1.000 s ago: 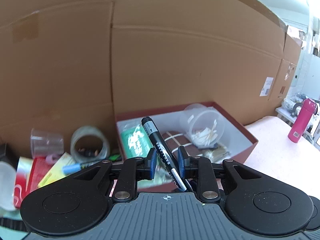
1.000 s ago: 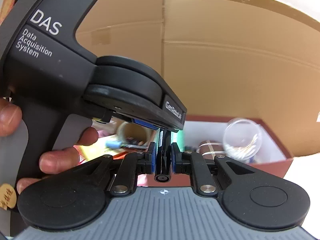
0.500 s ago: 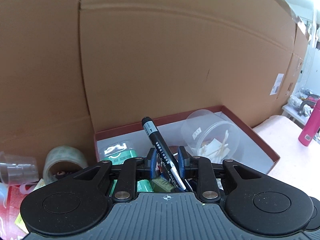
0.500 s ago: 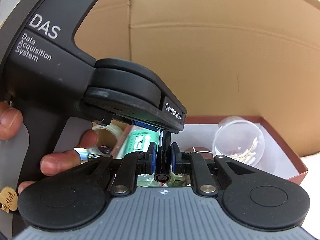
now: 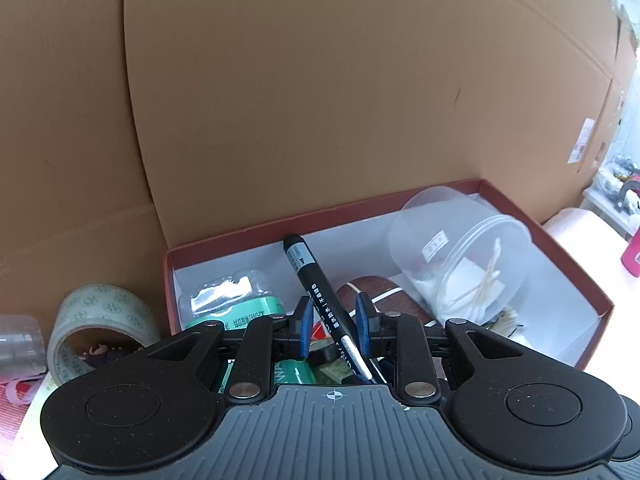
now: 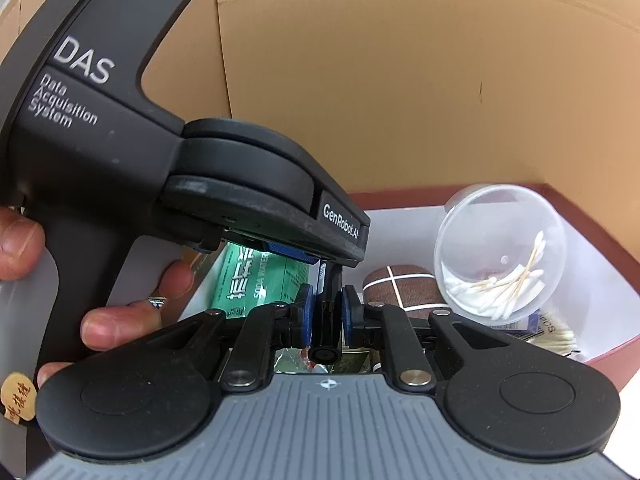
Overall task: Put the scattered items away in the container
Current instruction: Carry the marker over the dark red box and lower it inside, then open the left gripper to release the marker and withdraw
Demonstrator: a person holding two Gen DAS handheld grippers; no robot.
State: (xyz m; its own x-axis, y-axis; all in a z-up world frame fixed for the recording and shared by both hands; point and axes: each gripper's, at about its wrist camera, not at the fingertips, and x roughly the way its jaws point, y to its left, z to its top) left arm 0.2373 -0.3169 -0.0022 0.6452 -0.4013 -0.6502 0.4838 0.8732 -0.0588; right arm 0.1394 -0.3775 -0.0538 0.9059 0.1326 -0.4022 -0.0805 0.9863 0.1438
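Both grippers grip 1 black marker [image 5: 316, 292] over the red box [image 5: 576, 268] with white lining. Left gripper [image 5: 331, 326] is clenched on the marker mid-barrel, blue pads [image 5: 305, 326] pressing each side; the marker tilts up and to the left, its capped end with a white label above the box interior, its silver section running down toward the gripper body. In the right wrist view the right gripper [image 6: 325, 316] is clamped on the same marker [image 6: 327, 312], seen end-on, round butt end facing the camera just below the pads. The left gripper's black body [image 6: 160, 140], printed DAS, fills the left of that view, a person's hand [image 6: 100, 320] wrapped around its handle, with a ring on 1 finger. Inside the box: a clear plastic tub [image 5: 460, 256] on its side holding cotton swabs [image 6: 504, 288], a brown pouch with white stripes [image 6: 404, 280], a green packet [image 5: 244, 312] printed SODA WATER under clear blister plastic, and more swabs in the near right corner [image 6: 560, 336]. Outside the box to the left sit a roll of clear tape [image 5: 92, 320] standing on edge, a clear cup [image 5: 20, 344] and red and yellow paper items, blurred. A large cardboard wall [image 5: 320, 100] stands right behind the box. A pink bottle [image 5: 632, 256] sits at far right on the pale tabletop [image 5: 600, 236].
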